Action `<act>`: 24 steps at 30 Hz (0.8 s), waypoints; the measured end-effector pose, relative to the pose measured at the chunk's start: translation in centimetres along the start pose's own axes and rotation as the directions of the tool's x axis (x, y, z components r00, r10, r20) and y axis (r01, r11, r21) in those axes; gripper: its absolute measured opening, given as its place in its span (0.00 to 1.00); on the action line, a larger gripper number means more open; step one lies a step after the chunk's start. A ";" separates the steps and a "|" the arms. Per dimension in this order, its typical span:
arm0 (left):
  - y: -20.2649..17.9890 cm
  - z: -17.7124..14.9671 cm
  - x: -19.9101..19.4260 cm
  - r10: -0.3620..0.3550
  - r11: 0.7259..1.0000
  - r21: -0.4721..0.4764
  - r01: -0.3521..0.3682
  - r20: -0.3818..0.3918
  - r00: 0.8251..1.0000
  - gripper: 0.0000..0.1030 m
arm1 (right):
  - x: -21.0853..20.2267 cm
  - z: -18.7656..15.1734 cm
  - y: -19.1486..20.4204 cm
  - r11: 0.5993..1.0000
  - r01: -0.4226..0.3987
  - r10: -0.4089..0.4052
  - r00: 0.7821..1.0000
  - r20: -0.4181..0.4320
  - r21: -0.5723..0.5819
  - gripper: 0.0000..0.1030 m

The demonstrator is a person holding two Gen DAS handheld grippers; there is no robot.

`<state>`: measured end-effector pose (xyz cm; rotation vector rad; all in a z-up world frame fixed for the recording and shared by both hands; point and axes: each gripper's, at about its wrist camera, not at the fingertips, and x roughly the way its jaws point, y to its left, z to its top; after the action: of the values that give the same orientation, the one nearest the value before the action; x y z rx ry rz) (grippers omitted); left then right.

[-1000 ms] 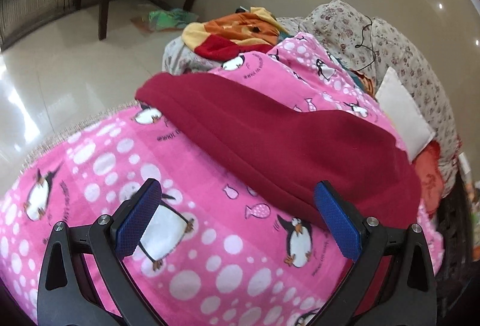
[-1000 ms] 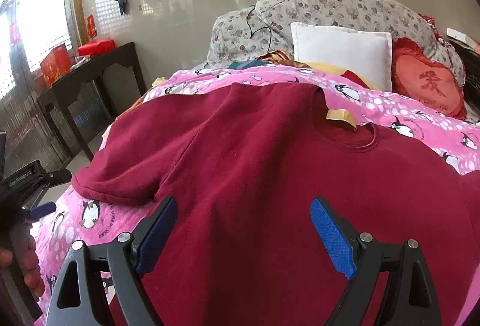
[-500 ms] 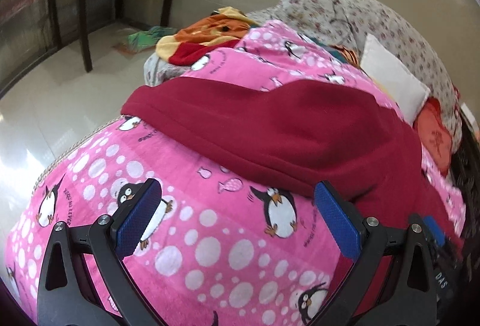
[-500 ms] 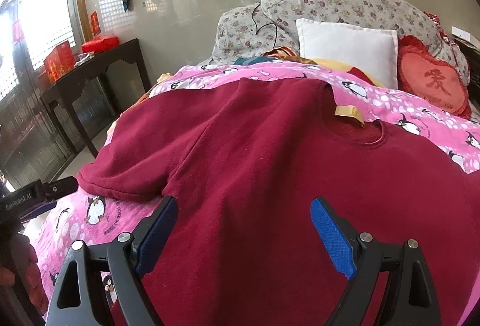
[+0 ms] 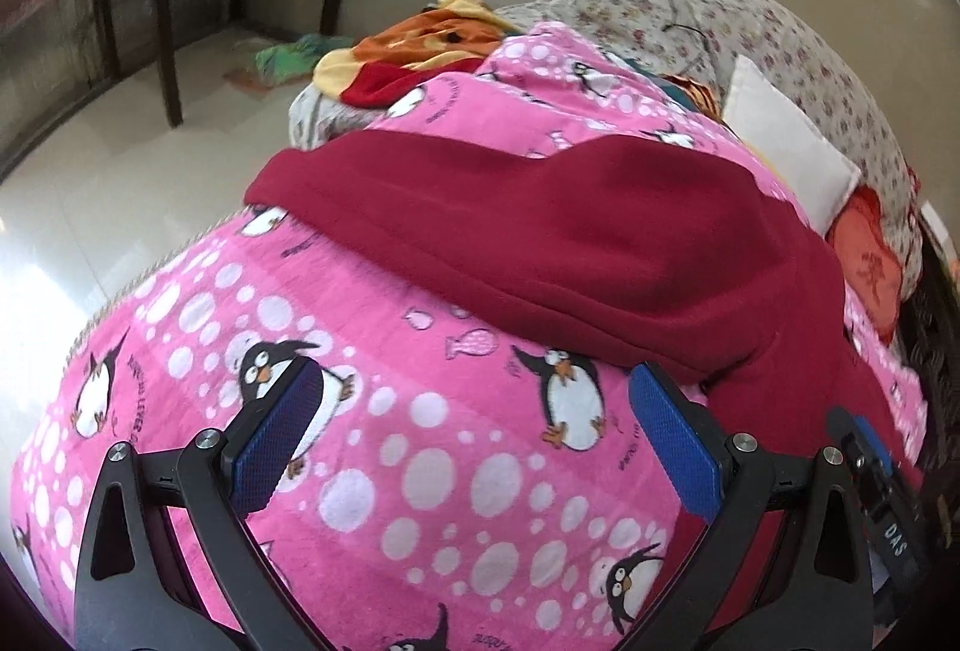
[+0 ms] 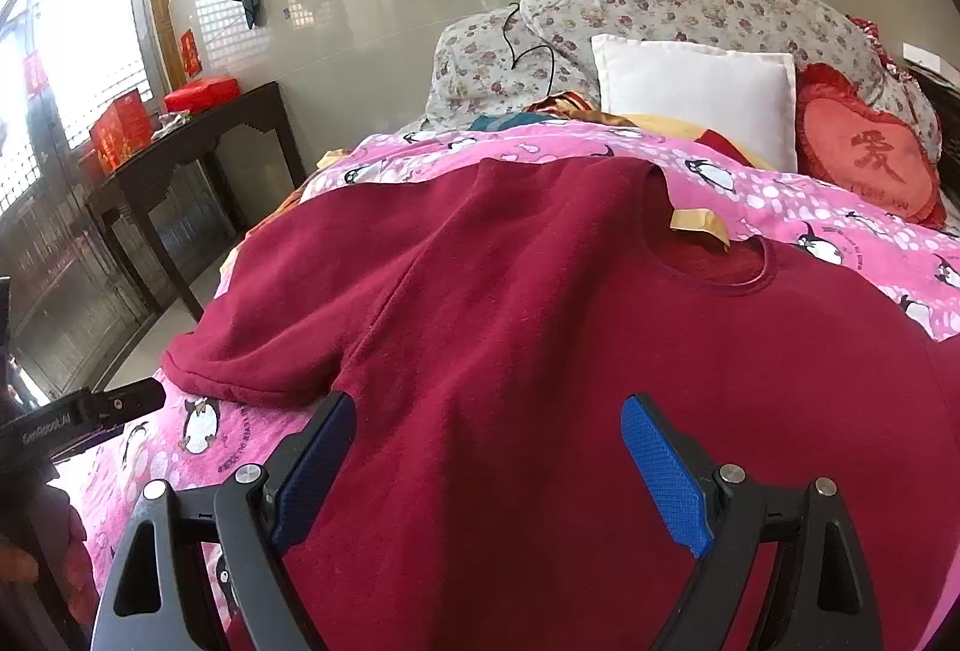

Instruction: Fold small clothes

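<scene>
A dark red sweater (image 6: 540, 327) lay spread face-up on a pink penguin blanket (image 5: 372, 411) that covered the bed, its round neck opening toward the pillows and a tan label (image 6: 699, 222) showing at the collar. One sleeve (image 6: 270, 351) stretched out toward the bed's edge, resting flat on the blanket. The left tongs (image 5: 474, 432) hung over bare blanket just beside the sweater's sleeve and side edge, both blue pads spread wide apart with nothing between them. The right tongs (image 6: 486, 465) hovered above the sweater's body near the armpit, equally wide open and gripping nothing; whether the pads touched the cloth could not be told. In the right wrist view the left tongs showed as a black tip at the frame's left edge, over the blanket. Behind the sweater sat a white pillow (image 6: 696, 99), a red heart cushion (image 6: 864, 153) and flowered bedding (image 6: 678, 0). A dark desk (image 6: 192, 153) stood by the wall, carrying red boxes (image 6: 120, 135)
</scene>
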<state>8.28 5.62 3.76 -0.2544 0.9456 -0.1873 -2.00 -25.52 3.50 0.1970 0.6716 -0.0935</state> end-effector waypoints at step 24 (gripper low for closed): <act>4.6 7.1 8.5 -0.267 0.898 -0.366 0.246 -0.008 0.964 0.12 | 0.7 -0.1 -1.0 1.000 -0.014 0.015 1.000 -0.024 0.025 0.86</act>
<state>19.19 8.69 -0.15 -0.7218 0.9995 -0.2641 -1.70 -26.45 2.86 0.2274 0.6937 -0.0856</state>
